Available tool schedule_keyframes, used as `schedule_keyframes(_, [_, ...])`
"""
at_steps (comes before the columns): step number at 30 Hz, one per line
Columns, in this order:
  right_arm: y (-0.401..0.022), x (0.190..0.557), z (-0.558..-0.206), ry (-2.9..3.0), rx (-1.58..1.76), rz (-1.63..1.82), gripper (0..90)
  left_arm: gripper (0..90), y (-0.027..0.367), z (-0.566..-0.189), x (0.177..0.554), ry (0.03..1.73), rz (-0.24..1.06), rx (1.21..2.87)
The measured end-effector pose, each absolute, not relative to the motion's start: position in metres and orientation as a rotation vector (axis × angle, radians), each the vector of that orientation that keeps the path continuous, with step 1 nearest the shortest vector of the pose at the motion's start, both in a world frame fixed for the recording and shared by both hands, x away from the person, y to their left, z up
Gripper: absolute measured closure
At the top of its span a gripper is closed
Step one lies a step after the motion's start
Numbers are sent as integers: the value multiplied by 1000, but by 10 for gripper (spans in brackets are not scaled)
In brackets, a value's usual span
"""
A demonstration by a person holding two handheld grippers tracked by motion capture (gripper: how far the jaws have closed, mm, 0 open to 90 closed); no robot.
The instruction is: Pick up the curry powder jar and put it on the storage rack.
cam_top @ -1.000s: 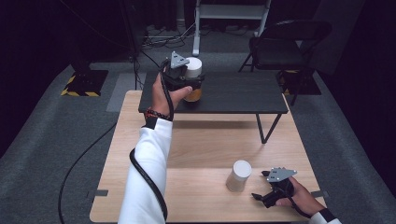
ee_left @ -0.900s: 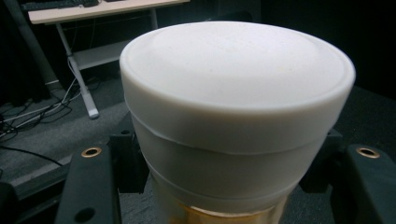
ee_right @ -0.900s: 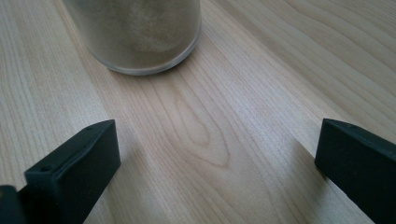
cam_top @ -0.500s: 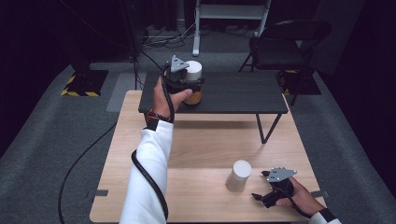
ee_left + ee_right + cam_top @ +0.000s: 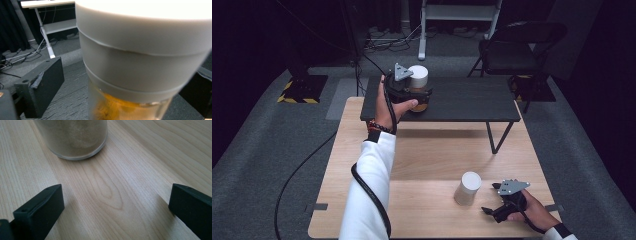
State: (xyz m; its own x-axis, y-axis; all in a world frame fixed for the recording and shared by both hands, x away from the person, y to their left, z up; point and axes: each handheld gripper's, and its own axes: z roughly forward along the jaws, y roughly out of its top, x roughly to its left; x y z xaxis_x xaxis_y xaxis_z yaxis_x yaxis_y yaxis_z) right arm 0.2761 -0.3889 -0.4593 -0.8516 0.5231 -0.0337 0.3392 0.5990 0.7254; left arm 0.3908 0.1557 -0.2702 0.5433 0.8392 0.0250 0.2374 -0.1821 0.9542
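Left gripper has just opened around the orange jar on the black table; back straight off. Right gripper gapes empty.

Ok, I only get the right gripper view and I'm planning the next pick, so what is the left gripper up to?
Observer: The left gripper is at a white-lidded jar of orange contents on the low black table. Its jaws have just been opening, with the jar between them.
Operator: Is that jar free of the jaws?
Observer: In the left gripper view, the jaw at the left stands clear of the glass.
Operator: And the jar in front of me, is it capped?
Observer: Yes, the pale-powder jar has a white lid. It stands upright on the wooden table.
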Motion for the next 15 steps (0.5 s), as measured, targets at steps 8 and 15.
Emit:
schedule_keyframes(8, [-389,276,-459,2585,711,1097,0,5,164,-267,378,884,734,1684])
schedule_keyframes(15, [-389,276,-459,2585,711,1097,0,4,162,-263,365,881,775,1705])
